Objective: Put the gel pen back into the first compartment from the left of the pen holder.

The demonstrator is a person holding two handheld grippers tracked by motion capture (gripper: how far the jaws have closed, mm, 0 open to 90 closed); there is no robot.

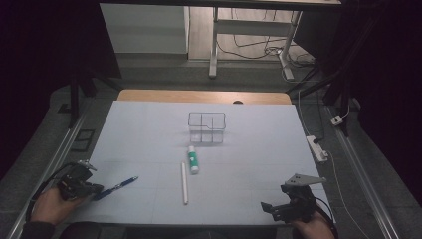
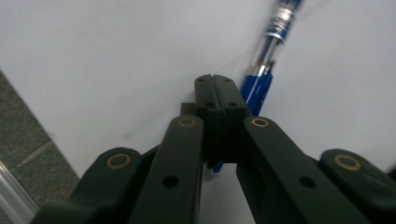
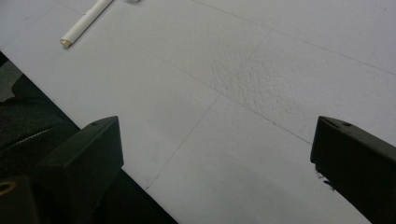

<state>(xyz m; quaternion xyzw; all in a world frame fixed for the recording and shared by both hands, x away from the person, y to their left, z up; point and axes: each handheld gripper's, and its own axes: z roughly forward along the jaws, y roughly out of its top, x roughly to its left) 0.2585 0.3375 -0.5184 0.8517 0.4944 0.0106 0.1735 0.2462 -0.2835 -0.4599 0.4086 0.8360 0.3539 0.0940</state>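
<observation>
The left gripper [image 1: 94, 189] is clamped on the near end of a slim blue plastic ballpoint pen with silver metal bands [image 1: 117, 187]. In the left gripper view its jaws meet with almost no gap, and the pen's barrel [image 2: 266, 60] runs out past the right side of the closed tips, so the hold looks to be a pinch at the pen's tail rather than at its middle. Such an end grip probably leaves the rest of the barrel free to be steered tip first.

The pen's long axis runs away from the left gripper, ahead and to its right, low over the white paper sheet covering the table [image 1: 259, 149]. Farther along that line lie a thin white stick [image 1: 184, 182], a small white and green glue stick [image 1: 192, 159] and, beyond them, a clear plastic organiser box with compartments [image 1: 207, 127].

The right gripper [image 1: 272, 209] rests near the table's front edge with jaws wide apart and nothing between them, well away from the pen, apparently waiting.
</observation>
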